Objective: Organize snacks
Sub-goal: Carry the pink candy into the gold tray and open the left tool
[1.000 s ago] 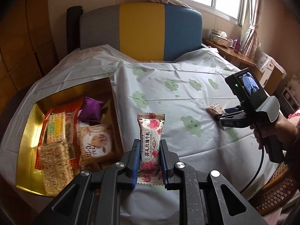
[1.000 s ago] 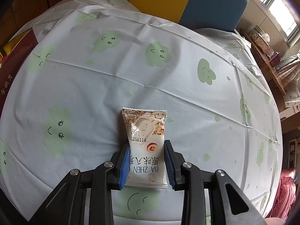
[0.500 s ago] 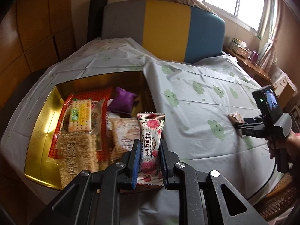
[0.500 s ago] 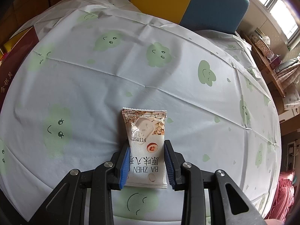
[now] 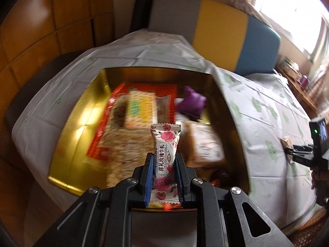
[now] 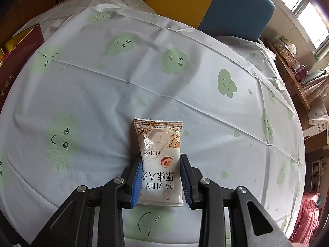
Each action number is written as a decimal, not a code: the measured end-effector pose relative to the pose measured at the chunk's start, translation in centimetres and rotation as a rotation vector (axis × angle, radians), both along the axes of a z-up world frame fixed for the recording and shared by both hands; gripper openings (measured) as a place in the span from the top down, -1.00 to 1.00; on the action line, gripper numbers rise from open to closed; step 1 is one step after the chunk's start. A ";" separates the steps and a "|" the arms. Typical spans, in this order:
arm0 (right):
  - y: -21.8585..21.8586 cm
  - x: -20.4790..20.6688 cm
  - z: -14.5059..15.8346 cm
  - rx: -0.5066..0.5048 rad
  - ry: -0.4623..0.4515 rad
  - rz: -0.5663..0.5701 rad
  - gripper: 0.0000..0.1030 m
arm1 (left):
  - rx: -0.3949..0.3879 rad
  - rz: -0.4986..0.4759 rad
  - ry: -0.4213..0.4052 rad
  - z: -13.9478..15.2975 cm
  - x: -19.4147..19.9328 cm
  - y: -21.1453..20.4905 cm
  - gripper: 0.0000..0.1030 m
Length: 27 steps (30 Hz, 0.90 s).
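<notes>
On the tabletop (image 6: 98, 94), w/ its cloth of green smiley clouds, sits a big gold box (image 5: 67, 127) at the left side. It's the home for snacks, already holding crackers, a purple pack (image 5: 192, 103) & more. The left hand-held gripper (image 5: 164, 164) hangs over the box, pinching a rose candy bar (image 5: 166, 154) by its sides, prob. so it can drop straight in. The right hand-held gripper (image 6: 161, 177) is clamped on a white snack bag (image 6: 159, 156) down at the cloth, well apart from the box, likely next to go.
</notes>
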State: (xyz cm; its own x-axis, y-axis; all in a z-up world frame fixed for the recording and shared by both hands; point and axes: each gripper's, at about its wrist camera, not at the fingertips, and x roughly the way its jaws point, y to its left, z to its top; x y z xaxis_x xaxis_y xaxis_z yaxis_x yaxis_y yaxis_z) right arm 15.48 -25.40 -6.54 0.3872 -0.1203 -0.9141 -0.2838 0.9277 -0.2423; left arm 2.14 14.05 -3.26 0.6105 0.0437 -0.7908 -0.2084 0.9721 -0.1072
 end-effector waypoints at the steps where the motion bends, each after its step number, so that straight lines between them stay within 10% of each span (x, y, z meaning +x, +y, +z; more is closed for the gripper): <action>1: 0.1 -0.1 0.0 -0.001 -0.001 0.000 0.35 | -0.007 0.013 -0.003 0.1 -0.2 0.6 0.62; 11: 0.4 -0.3 0.1 -0.012 -0.005 0.005 0.35 | -0.201 0.172 -0.013 0.3 -0.8 8.1 0.62; 27: 0.8 -0.6 0.2 -0.025 -0.006 0.011 0.35 | -0.267 0.046 0.033 -0.8 8.9 2.4 0.54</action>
